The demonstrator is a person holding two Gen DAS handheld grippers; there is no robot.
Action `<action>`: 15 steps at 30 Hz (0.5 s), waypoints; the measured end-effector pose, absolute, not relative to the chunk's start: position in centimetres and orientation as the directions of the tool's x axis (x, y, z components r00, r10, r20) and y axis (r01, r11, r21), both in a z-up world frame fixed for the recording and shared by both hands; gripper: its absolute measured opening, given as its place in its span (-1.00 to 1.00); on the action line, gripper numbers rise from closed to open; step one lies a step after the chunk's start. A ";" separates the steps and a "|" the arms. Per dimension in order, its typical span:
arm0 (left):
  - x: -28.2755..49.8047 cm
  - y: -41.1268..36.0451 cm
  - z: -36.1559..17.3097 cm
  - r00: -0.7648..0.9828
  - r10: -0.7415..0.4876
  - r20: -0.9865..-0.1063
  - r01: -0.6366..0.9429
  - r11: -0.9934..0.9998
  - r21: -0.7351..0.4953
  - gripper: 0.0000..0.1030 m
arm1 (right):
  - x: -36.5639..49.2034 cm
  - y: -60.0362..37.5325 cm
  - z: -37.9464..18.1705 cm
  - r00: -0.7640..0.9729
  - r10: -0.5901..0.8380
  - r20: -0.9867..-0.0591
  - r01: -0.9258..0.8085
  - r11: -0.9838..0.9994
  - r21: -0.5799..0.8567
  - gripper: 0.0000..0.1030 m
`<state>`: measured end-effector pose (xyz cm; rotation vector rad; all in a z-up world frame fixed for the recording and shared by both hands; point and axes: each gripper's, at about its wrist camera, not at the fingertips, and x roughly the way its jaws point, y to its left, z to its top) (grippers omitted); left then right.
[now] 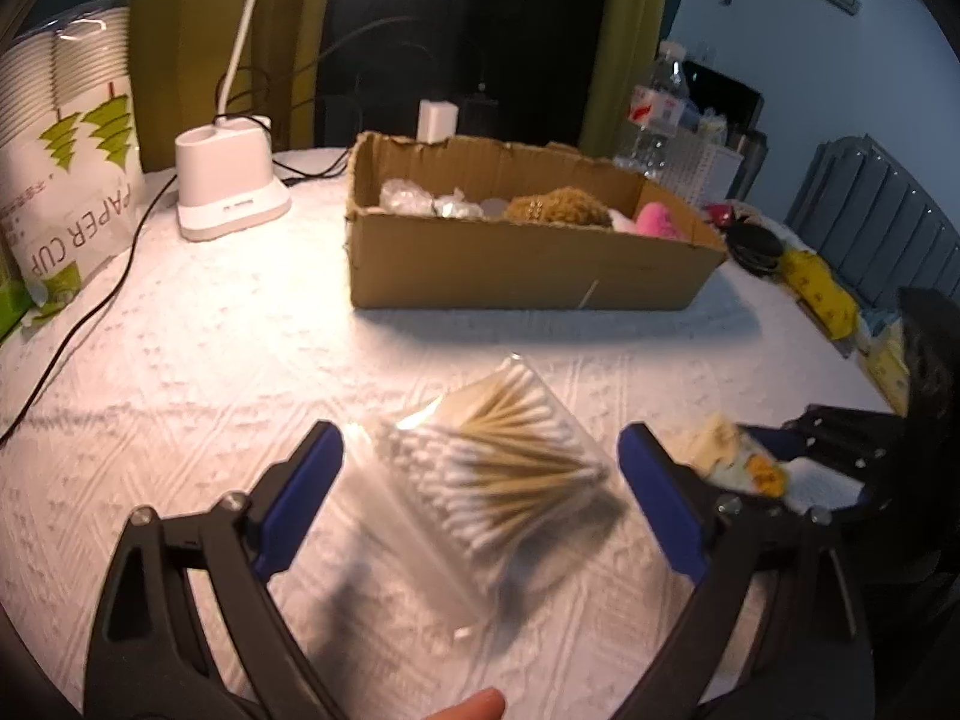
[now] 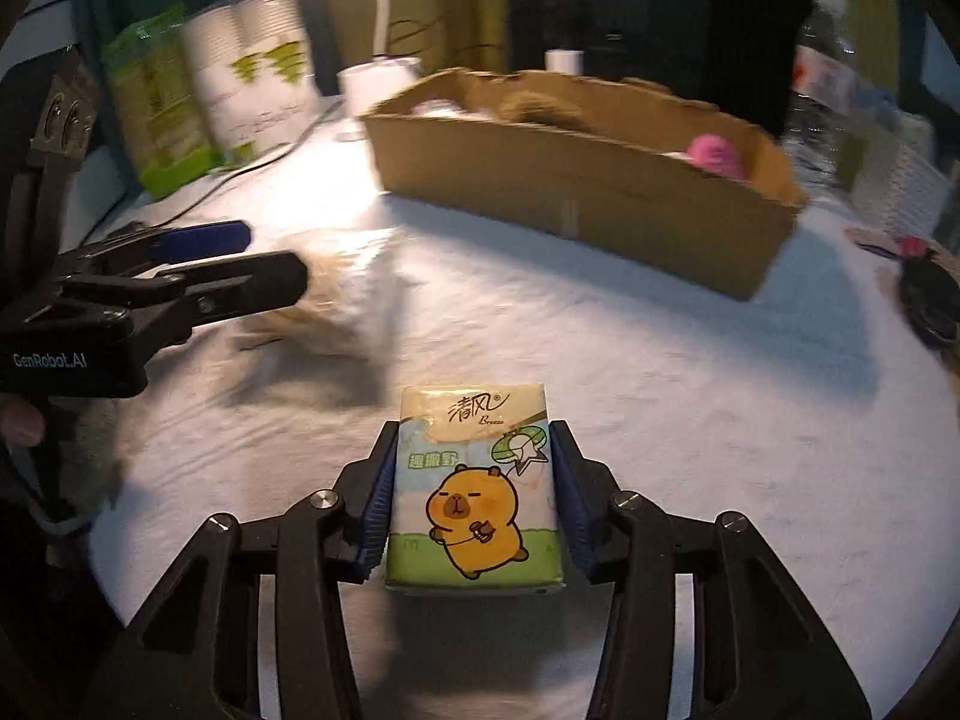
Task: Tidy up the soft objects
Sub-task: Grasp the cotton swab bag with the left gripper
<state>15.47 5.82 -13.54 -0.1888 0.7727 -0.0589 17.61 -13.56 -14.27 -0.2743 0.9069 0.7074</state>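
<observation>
A clear bag of cotton swabs lies on the white tablecloth between the wide-open fingers of my left gripper. My right gripper is shut on a tissue pack with a cartoon capybara, held just above the cloth. The right gripper with the pack also shows at the right edge of the left wrist view. A cardboard box stands behind, holding a brown fuzzy toy, a pink soft toy and clear wrapped items. The left gripper shows at the left of the right wrist view.
A white lamp base with a black cable and a paper cup pack stand at the back left. A water bottle, a white basket, a black round object and yellow packs crowd the right edge.
</observation>
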 end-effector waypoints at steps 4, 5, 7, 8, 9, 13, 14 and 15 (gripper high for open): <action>17.0 5.2 -14.2 0.683 -0.112 -0.722 -0.016 0.986 -0.169 0.83 | 18.8 -15.6 -13.6 0.437 0.446 -0.781 -0.631 0.771 0.087 -0.04; 17.2 5.0 -14.3 0.679 -0.111 -0.726 -0.010 0.987 -0.160 0.84 | 19.0 -15.9 -13.5 0.440 0.447 -0.779 -0.627 0.774 0.090 -0.04; 17.7 4.1 -14.4 0.669 -0.099 -0.737 0.005 0.992 -0.128 0.87 | 19.3 -16.5 -13.5 0.442 0.452 -0.775 -0.620 0.778 0.100 -0.04; 18.1 3.7 -14.5 0.660 -0.103 -0.744 0.018 0.993 -0.121 0.88 | 19.4 -16.7 -13.5 0.443 0.454 -0.773 -0.617 0.780 0.105 -0.04; 18.4 3.4 -14.8 0.647 -0.103 -0.755 0.025 0.993 -0.114 0.88 | 19.6 -16.6 -13.5 0.443 0.455 -0.773 -0.615 0.782 0.108 -0.04; 19.4 2.6 -15.7 0.600 -0.063 -0.797 0.021 0.998 -0.063 0.88 | 19.9 -17.0 -13.3 0.445 0.466 -0.765 -0.611 0.783 0.122 -0.04; 19.5 2.5 -15.7 0.596 -0.062 -0.801 0.022 0.998 -0.062 0.88 | 20.0 -17.1 -13.2 0.446 0.469 -0.763 -0.611 0.782 0.124 -0.04; 19.5 2.5 -15.8 0.593 -0.062 -0.803 0.023 0.998 -0.060 0.88 | 20.0 -17.1 -13.1 0.447 0.471 -0.760 -0.611 0.782 0.125 -0.04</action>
